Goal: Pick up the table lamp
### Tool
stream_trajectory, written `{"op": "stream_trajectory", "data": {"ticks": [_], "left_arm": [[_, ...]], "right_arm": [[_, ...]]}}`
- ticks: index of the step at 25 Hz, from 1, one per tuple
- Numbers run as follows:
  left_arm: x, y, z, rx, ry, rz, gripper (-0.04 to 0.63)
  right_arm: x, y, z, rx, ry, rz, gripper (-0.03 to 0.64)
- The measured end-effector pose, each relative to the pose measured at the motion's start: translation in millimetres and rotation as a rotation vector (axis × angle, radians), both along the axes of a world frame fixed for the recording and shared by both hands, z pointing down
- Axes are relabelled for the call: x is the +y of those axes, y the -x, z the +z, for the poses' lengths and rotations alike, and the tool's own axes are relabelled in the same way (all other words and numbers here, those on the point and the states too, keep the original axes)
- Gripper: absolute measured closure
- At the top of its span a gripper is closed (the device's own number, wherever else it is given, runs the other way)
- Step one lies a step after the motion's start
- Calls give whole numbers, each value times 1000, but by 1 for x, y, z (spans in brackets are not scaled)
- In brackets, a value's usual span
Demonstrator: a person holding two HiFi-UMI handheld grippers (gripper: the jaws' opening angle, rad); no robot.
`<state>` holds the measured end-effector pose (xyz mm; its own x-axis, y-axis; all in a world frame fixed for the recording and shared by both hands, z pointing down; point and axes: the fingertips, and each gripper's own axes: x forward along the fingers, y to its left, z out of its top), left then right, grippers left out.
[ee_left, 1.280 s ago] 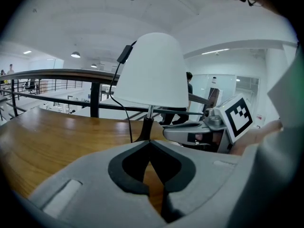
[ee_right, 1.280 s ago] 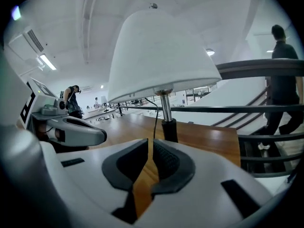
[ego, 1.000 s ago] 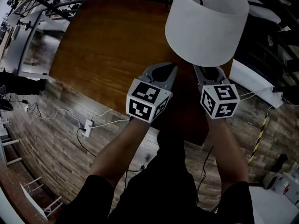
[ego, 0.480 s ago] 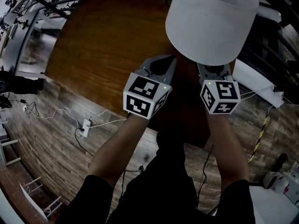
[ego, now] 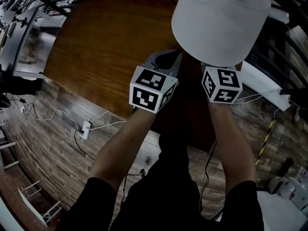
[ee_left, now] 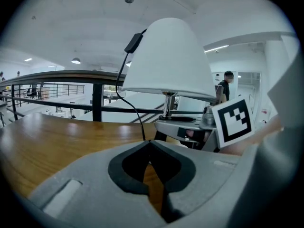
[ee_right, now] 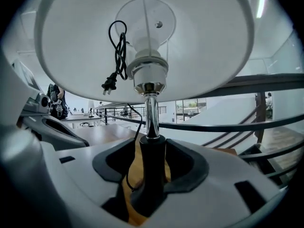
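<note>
**Jaws of the right gripper (ee_right: 152,145) spread round the table lamp (ego: 219,23)**

The lamp stands at 1 o'clock in the head view, at the wooden table's (ego: 106,47) right end. The right gripper's jaws have just been opening. The lamp's black stem (ee_right: 151,175) stands between them, and the pads seemingly do not press on it. At the right gripper's 9 o'clock, the left gripper (ee_left: 150,144) is clenched on nothing

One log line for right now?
left gripper: shut, empty | right gripper: jaws just opened, lamp stem between them, ungripped | lamp: upright
</note>
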<state>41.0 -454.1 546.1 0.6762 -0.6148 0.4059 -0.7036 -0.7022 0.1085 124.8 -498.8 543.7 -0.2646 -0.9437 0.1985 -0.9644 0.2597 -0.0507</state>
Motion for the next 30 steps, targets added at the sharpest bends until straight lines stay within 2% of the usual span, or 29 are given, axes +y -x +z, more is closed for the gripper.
{"op": "stream_trajectory", "data": {"ticks": [9,12,15,24,30], "left_arm": [[-2,9,10,-23,4,-1,589],[-10,16,18,-43,-1,-28,589],[-21,21,24,-22,22,-62,589],[-31,12,22,-9,40,-63,589],[-29,4,20,-18,37,-54,589]], "right_arm": [[-16,-1,5,-27,23,43,417],[-18,-1,4,-25,24,41,417],[-21,1,3,-32,20,44,417],[-29,5,7,-53,51,21,422],[-31,3,4,-71,61,1,451]]}}
